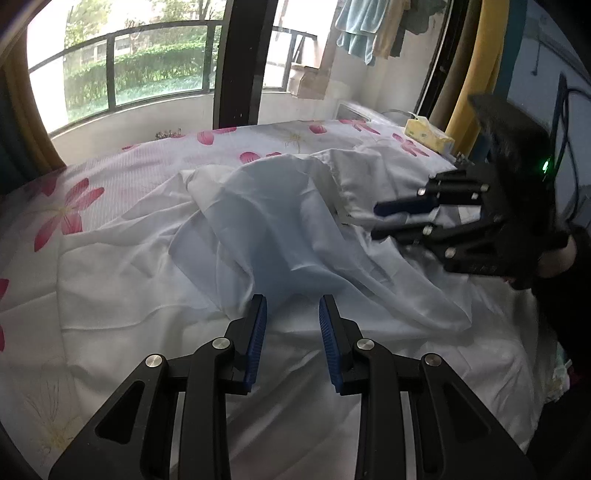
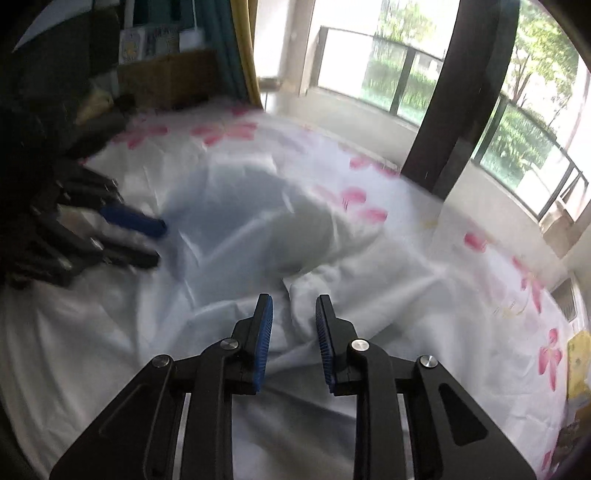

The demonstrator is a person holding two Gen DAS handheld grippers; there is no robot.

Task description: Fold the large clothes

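A large pale white-blue garment (image 1: 280,236) lies crumpled on the bed, with folds and a raised hump in the middle; it also shows in the right wrist view (image 2: 258,236), blurred. My left gripper (image 1: 291,306) is open and empty, just above the garment's near edge. My right gripper (image 2: 293,306) is open and empty over a fold of the cloth. The right gripper also shows in the left wrist view (image 1: 380,221) at the garment's right side, jaws apart. The left gripper shows in the right wrist view (image 2: 159,243) at the far left.
The bed is covered by a white sheet with pink flowers (image 1: 70,214). A yellow tissue box (image 1: 428,134) sits at the bed's far right corner. A large window with railing (image 1: 147,66) lies beyond the bed. Clothes hang at the upper right (image 1: 369,33).
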